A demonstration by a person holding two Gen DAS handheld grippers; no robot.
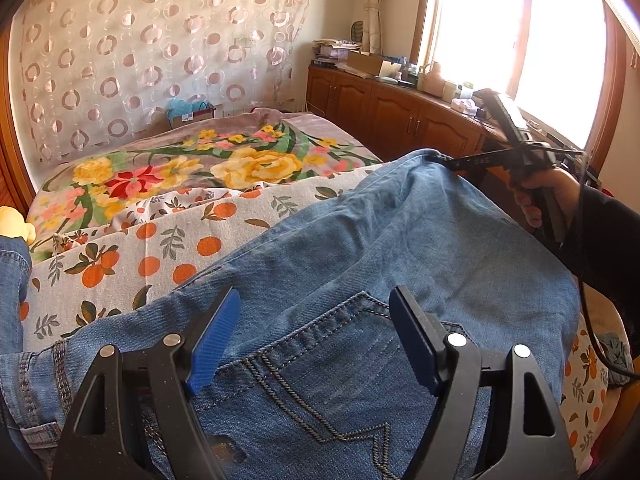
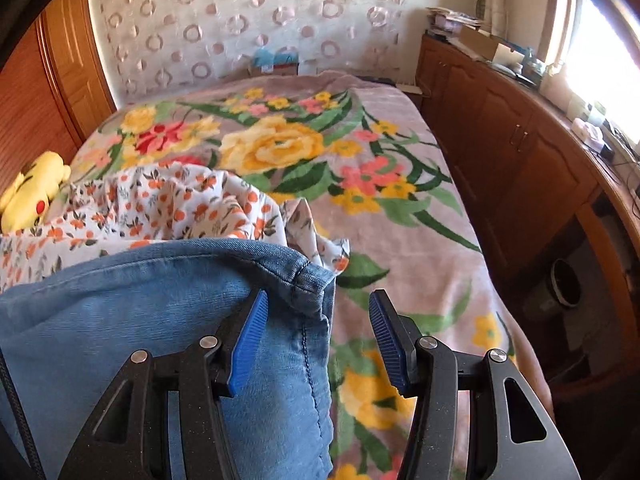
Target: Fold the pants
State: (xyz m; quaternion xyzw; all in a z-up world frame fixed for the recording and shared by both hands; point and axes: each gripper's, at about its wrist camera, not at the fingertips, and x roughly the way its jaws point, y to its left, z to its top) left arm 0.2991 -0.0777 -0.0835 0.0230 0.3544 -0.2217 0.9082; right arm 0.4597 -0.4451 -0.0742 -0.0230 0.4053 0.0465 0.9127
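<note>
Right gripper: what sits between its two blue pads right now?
In the right wrist view, the hemmed corner of the jeans lies between the right gripper pads, nearer the left one; flowered blanket fills the rest.

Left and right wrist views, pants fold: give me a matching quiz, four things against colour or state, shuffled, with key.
Things:
1. blue denim jeans
2. yellow plush toy
3. left tongs
4. floral blanket on the bed

States:
A. lies by the wooden wall panel
B. open over a back pocket
C. spread flat under everything
D. hem corner between the right tongs

Pairs: 1-D, 2-A, 3-B, 4-C
</note>
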